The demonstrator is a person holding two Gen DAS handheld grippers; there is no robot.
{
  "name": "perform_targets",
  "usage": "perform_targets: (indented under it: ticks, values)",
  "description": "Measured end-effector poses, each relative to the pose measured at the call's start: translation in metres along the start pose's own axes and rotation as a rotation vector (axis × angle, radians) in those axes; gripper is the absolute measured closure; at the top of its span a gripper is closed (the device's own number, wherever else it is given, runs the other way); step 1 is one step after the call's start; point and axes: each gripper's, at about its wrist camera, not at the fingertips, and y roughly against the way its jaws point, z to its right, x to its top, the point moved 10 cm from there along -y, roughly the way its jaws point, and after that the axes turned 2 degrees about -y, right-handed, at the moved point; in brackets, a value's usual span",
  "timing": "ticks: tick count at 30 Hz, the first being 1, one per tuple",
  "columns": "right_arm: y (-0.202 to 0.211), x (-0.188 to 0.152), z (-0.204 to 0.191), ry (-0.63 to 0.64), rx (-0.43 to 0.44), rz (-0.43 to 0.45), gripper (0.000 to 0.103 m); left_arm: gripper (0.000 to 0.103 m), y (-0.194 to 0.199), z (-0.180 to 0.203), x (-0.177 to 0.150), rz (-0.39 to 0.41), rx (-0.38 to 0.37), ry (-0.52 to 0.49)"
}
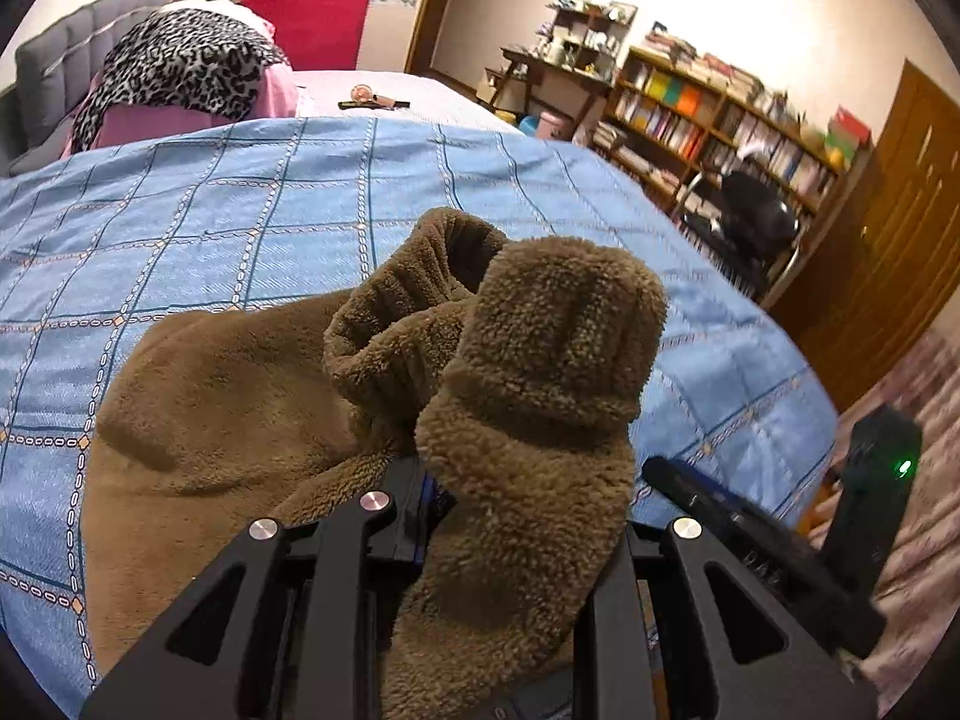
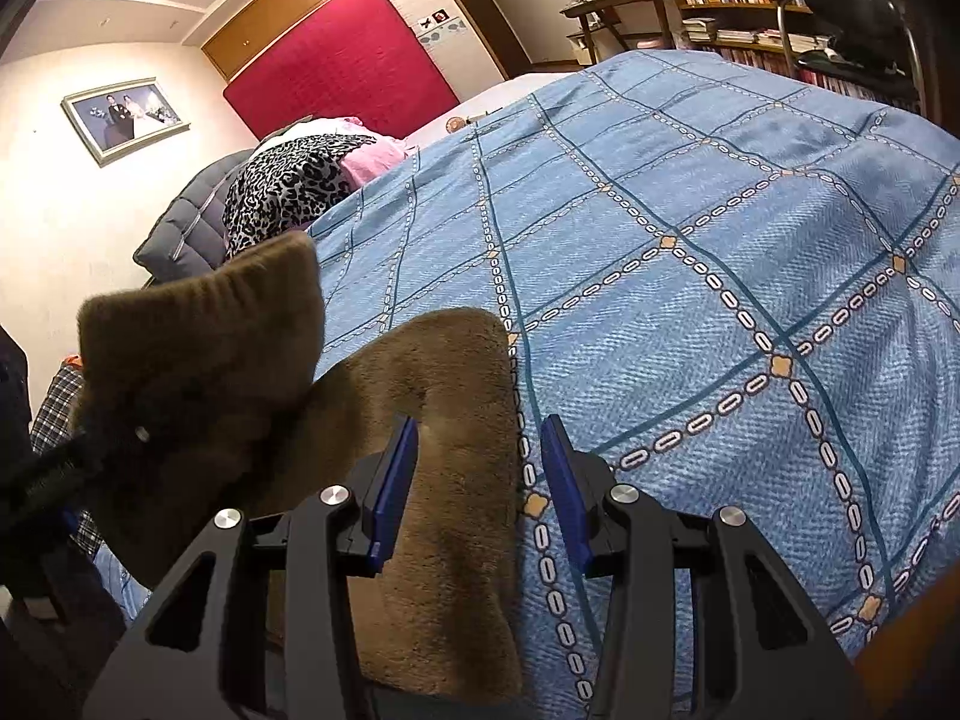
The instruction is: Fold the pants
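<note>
The brown fleece pants [image 1: 240,396] lie on the blue checked bedspread [image 1: 240,210]. My left gripper [image 1: 510,516] is shut on a bunched part of the pants with a ribbed cuff [image 1: 414,300] and holds it lifted above the bed; the fleece hides its fingertips. In the right wrist view the pants [image 2: 456,480] lie flat under my right gripper [image 2: 480,480], which is open, its blue pads [image 2: 393,480] astride the pants' right edge. The lifted cuff [image 2: 204,336] and the left gripper show at the left.
A leopard-print cloth [image 1: 180,60] over pink bedding lies at the head of the bed. A bookshelf [image 1: 720,120] and a black chair [image 1: 756,222] stand to the right of the bed. The right gripper's body [image 1: 780,540] shows low right in the left wrist view.
</note>
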Motion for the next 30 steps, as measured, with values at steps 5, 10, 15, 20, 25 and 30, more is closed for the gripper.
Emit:
perform_targets:
  ticks: [5, 10, 15, 20, 25, 30]
  values:
    - [0.002, -0.001, 0.0, 0.004, 0.001, 0.002, 0.059, 0.056, -0.014, 0.009, -0.014, -0.055, -0.041, -0.022]
    - [0.003, -0.001, 0.001, 0.006, 0.001, -0.001, 0.059, 0.044, -0.009, 0.02, -0.026, -0.093, -0.073, -0.062]
    - [0.005, -0.004, -0.004, 0.007, 0.017, -0.012, 0.059, 0.036, 0.016, 0.029, -0.027, -0.055, -0.154, -0.105]
    - [0.011, -0.005, -0.018, 0.021, 0.068, -0.02, 0.059, 0.036, 0.027, 0.019, -0.016, -0.008, -0.135, -0.101]
    - [0.016, -0.018, -0.042, 0.051, 0.195, -0.088, 0.059, 0.036, 0.017, 0.005, -0.016, -0.005, -0.087, -0.137]
    - [0.006, -0.033, -0.048, 0.092, 0.185, -0.149, 0.059, 0.037, -0.004, 0.013, -0.027, -0.047, -0.08, -0.224]
